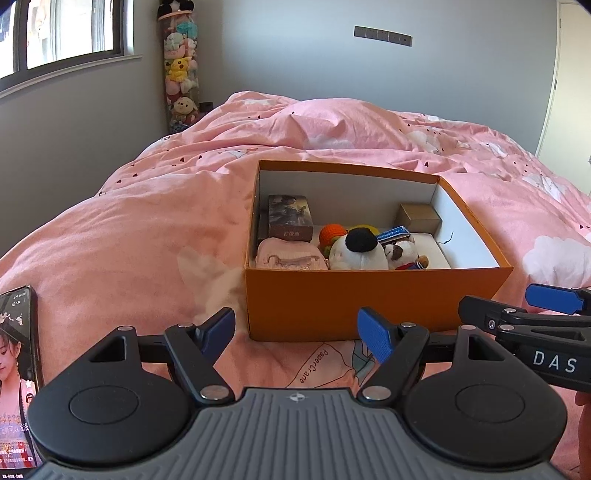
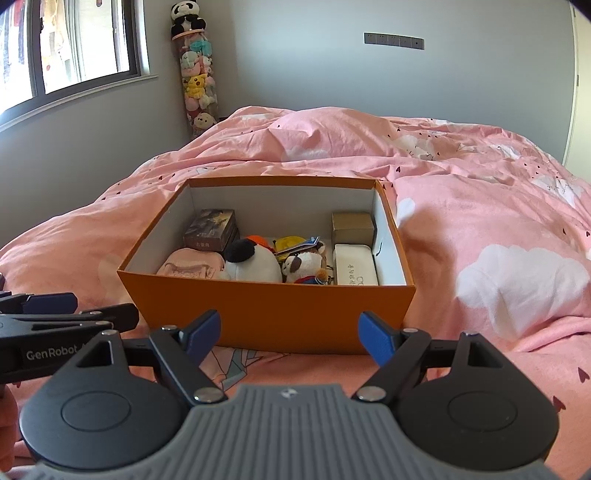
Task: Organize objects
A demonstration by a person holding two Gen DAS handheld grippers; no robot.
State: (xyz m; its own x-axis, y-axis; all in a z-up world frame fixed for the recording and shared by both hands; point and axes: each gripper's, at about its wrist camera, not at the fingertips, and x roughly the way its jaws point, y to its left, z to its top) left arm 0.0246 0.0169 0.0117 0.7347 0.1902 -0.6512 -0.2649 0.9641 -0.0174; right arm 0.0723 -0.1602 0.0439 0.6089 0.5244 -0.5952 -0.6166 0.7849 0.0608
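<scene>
An orange box (image 1: 332, 302) (image 2: 258, 310) stands open on the pink bed. Inside lie a dark card box (image 1: 290, 218) (image 2: 210, 229), a pink pouch (image 1: 288, 253) (image 2: 192, 264), a white plush with a black patch (image 1: 356, 251) (image 2: 255, 262), a small dog plush (image 1: 402, 253) (image 2: 303, 266), a gold cube box (image 1: 419, 218) (image 2: 352, 225) and a white case (image 2: 354, 266). My left gripper (image 1: 297, 334) hangs open just before the box's near wall, empty. My right gripper (image 2: 290, 332) is open and empty there too.
A phone (image 1: 16, 369) with a lit screen lies on the quilt at the left. The pink quilt (image 2: 480, 206) spreads wide to the right of the box. A tall tube of plush toys (image 1: 181, 70) stands in the far corner by the window (image 1: 59, 33).
</scene>
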